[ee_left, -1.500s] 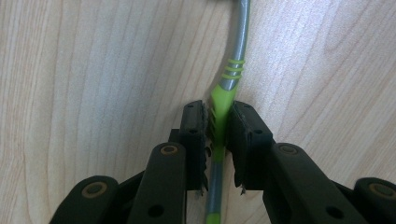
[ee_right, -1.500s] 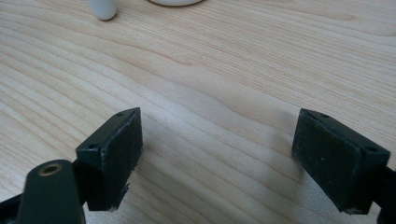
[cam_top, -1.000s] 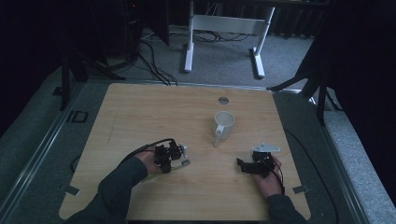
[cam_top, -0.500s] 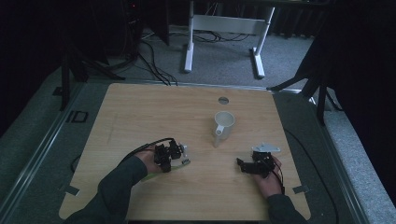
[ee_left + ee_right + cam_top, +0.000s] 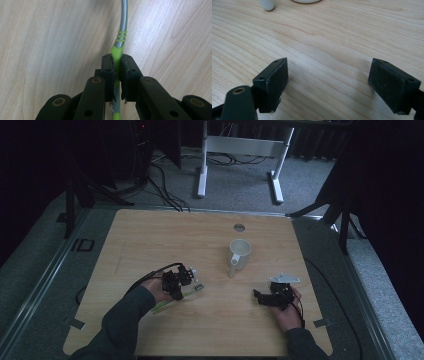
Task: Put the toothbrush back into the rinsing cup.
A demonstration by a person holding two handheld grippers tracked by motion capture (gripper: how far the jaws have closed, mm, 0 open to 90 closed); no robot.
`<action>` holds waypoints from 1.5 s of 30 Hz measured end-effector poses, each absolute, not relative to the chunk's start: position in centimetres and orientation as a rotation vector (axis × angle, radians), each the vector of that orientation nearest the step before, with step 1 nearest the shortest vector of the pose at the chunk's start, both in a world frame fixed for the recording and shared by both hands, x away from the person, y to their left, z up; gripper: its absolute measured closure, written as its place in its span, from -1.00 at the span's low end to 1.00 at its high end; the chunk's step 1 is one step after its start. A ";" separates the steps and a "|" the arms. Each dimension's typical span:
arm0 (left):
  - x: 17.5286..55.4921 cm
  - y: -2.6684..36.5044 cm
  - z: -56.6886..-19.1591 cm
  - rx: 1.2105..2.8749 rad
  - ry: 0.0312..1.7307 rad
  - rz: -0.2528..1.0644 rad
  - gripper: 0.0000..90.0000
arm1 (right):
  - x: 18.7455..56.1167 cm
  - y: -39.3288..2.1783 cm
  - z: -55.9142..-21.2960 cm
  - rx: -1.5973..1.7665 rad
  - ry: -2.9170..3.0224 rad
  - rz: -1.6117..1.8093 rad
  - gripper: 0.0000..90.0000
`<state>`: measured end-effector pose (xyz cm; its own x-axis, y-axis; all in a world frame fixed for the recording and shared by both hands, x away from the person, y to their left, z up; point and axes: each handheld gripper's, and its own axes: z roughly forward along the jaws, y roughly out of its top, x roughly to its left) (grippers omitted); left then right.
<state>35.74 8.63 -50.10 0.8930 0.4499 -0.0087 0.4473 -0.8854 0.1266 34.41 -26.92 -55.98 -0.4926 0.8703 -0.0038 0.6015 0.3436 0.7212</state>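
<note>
Lower left of the frame: left hand-held gripper (image 5: 117, 67) clamps a thin utensil (image 5: 119, 47) by its green, likely grippy handle; light, stiff metal shaft ahead

Pale matt wood-grain table (image 5: 50, 37), smooth green plastic utensil handle (image 5: 116, 53) with dull grey metal stem, glossy white mug (image 5: 240, 251)

You see a lime-green handle (image 5: 117, 53) running into a grey metal stem (image 5: 124, 17) ringed by three green bands. Your left gripper (image 5: 116, 65) and right gripper (image 5: 329, 82) are black. The table (image 5: 165, 235) is pale, grained wood; the mug (image 5: 239, 252) is white.
</note>
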 end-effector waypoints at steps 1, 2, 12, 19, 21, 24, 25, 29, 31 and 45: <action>35.8 8.7 -50.0 2.921 0.709 0.032 0.83 | 34.4 -26.9 -56.0 1.294 2.224 0.945 -0.65; 35.8 8.7 -50.0 2.917 0.715 0.035 0.83 | 34.4 -26.9 -56.0 1.294 2.224 0.945 -0.65; 35.7 8.6 -49.3 2.848 0.749 0.069 0.83 | 34.4 -26.9 -56.0 1.295 2.224 0.945 -0.65; 35.8 8.6 -48.8 2.795 0.763 0.066 0.82 | 34.4 -26.9 -56.0 1.294 2.224 0.945 -0.65; 35.8 8.6 -48.6 2.778 0.769 0.062 0.82 | 34.4 -26.9 -56.0 1.294 2.224 0.944 -0.65; 35.8 8.6 -48.4 2.760 0.770 0.065 0.82 | 34.4 -26.9 -56.0 1.295 2.224 0.945 -0.65; 35.8 8.6 -48.3 2.753 0.771 0.066 0.82 | 34.4 -26.9 -56.0 1.295 2.224 0.945 -0.65; 35.8 8.6 -48.0 2.705 0.793 0.060 0.82 | 34.4 -26.9 -56.0 1.295 2.224 0.945 -0.65; 35.8 8.6 -47.9 2.680 0.803 0.063 0.82 | 34.4 -26.9 -56.0 1.296 2.222 0.946 -0.65; 35.9 8.6 -47.2 2.607 0.809 0.093 0.82 | 34.4 -26.9 -56.0 1.296 2.223 0.945 -0.65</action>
